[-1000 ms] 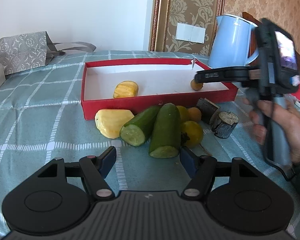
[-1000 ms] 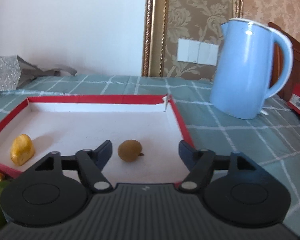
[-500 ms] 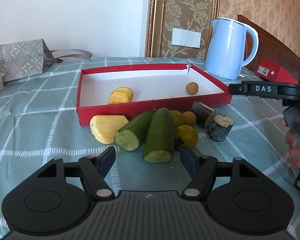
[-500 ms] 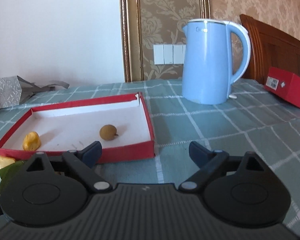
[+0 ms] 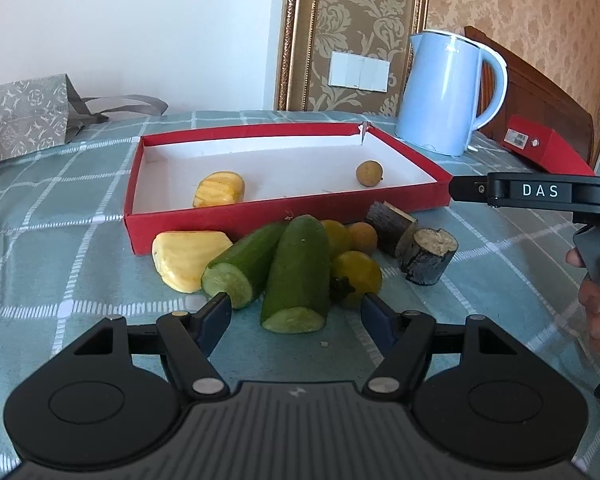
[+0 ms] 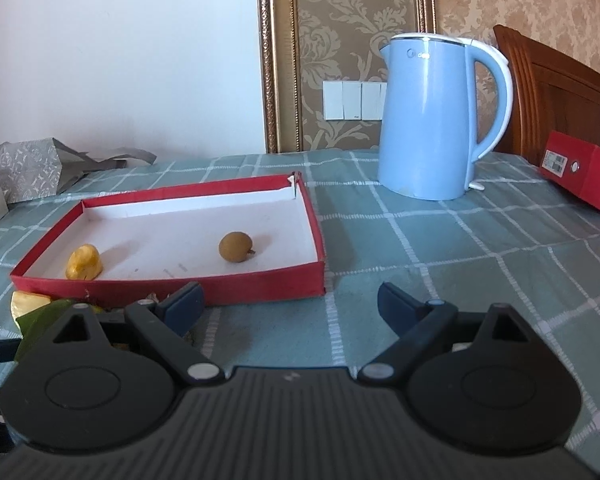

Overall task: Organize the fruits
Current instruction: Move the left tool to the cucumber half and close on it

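A red tray (image 5: 284, 216) with a white floor holds a yellow jackfruit piece (image 5: 219, 188) and a brown longan (image 5: 369, 173). In front of it lie another yellow piece (image 5: 184, 256), two cut cucumbers (image 5: 296, 272), yellow tomatoes (image 5: 358, 274) and two dark cane stubs (image 5: 428, 256). My left gripper (image 5: 296, 312) is open, its fingertips either side of the near cucumber end without touching it. My right gripper (image 6: 290, 300) is open wide and empty, just short of the tray's near right corner (image 6: 316, 280), with the longan (image 6: 235, 247) beyond it.
A light blue kettle (image 6: 432, 120) stands behind the tray on the right. A red box (image 6: 580, 176) lies at the far right before a wooden headboard. A grey paper bag (image 5: 24, 112) sits far left. A checked teal cloth covers the table.
The right gripper has drawn back out of the tray toward the right, leaving the longan on the tray floor, and its jaws have widened. The left gripper has hardly moved.
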